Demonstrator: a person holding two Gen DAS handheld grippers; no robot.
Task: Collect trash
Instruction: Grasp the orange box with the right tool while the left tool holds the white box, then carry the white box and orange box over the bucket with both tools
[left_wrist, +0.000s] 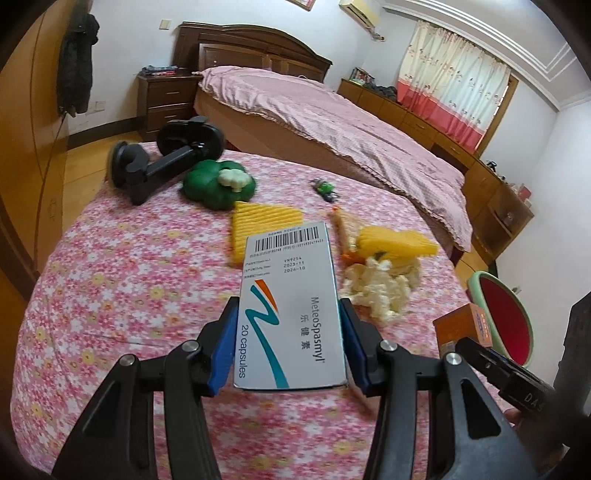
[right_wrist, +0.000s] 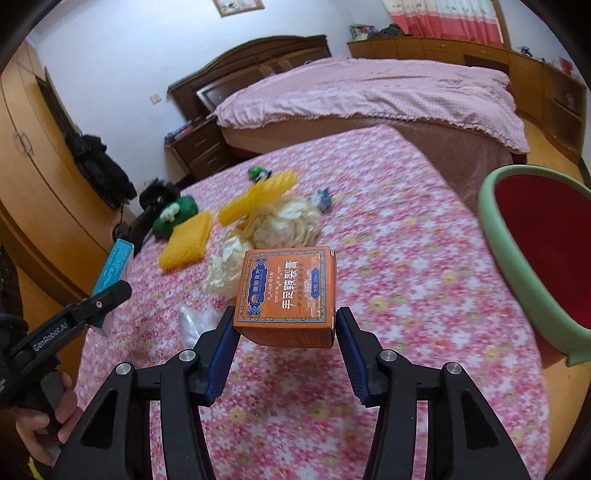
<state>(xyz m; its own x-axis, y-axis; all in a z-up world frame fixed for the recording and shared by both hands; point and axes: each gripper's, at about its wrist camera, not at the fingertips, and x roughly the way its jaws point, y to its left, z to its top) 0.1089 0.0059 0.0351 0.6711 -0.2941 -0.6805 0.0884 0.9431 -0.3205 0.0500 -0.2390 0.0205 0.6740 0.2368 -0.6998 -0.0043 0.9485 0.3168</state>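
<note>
Now the left gripper (left_wrist: 288, 332) clamps a white flat cardboard capsule box (left_wrist: 290, 310), the right gripper (right_wrist: 284, 332) an orange square carton (right_wrist: 290, 291); carry both level, seemingly toward the green-rimmed red basin (right_wrist: 517, 266) at right.

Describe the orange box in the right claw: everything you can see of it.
The orange box is a small, squarish cardboard carton with a blue ornamental border, a round logo and dark Chinese lettering on top. It looks closed and undented. It is lifted clear of the floral tablecloth, held roughly level, with the right claw gripping its two sides.
</note>
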